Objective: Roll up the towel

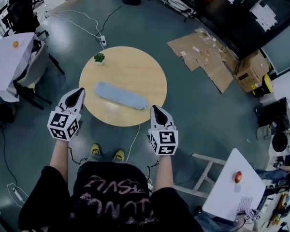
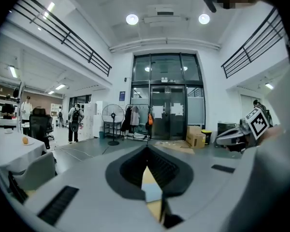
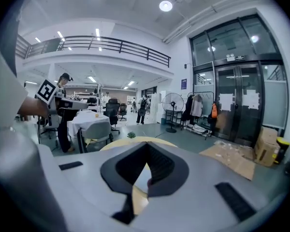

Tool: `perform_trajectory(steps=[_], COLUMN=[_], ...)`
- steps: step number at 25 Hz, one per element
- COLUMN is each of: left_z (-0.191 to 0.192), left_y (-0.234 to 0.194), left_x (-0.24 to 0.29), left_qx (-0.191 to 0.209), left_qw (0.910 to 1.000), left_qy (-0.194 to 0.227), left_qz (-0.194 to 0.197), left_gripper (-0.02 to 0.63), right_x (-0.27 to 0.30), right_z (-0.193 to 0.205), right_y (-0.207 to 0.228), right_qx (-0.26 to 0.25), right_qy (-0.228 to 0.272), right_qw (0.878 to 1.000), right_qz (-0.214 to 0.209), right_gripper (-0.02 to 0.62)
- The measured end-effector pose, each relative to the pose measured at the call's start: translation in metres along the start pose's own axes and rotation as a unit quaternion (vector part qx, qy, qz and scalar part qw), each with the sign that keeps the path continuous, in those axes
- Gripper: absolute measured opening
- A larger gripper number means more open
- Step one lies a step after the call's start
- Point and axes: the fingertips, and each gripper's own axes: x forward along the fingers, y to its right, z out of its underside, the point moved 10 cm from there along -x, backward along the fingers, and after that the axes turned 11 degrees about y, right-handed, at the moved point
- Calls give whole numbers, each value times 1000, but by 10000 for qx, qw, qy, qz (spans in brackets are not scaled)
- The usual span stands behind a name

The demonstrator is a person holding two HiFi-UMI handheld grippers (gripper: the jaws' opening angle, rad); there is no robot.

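- As far as the head view shows, the rolling looks done: the towel (image 1: 122, 96) lies as one long, narrow roll, and I see no flat part left to roll.
- Judging by that, little remains beyond perhaps tidying the ends.
- It rests on the round wooden table (image 1: 135, 64), slanting from upper left to lower right, well apart from a small plant (image 1: 99, 58).
- Pale blue and soft-looking, it seems slightly looser at its right end.
- Left gripper (image 1: 79, 92) and right gripper (image 1: 156, 109) hover at the table's near edge, jaws closed together, holding nothing.
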Motion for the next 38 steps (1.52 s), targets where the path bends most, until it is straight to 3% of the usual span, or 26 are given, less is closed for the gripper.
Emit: perform_trajectory(steps=[9, 18, 38], left_z=[-32, -43, -62], left_y=[-40, -63, -82], left_x=[0, 6, 21], left_qx=[351, 435, 579], left_qw=[9990, 9982, 9964], left_qy=[244, 362, 607], left_qz=[93, 183, 96], left_gripper=[11, 11, 11], right_x=[-4, -5, 7], right_z=[-29, -48, -76], right_y=[-11, -17, -3], right_qx=[230, 227, 85], right_qy=[318, 677, 936], right_qw=[9971, 9908, 9840], right_qz=[652, 1151, 1513], right_gripper=[5, 3, 5])
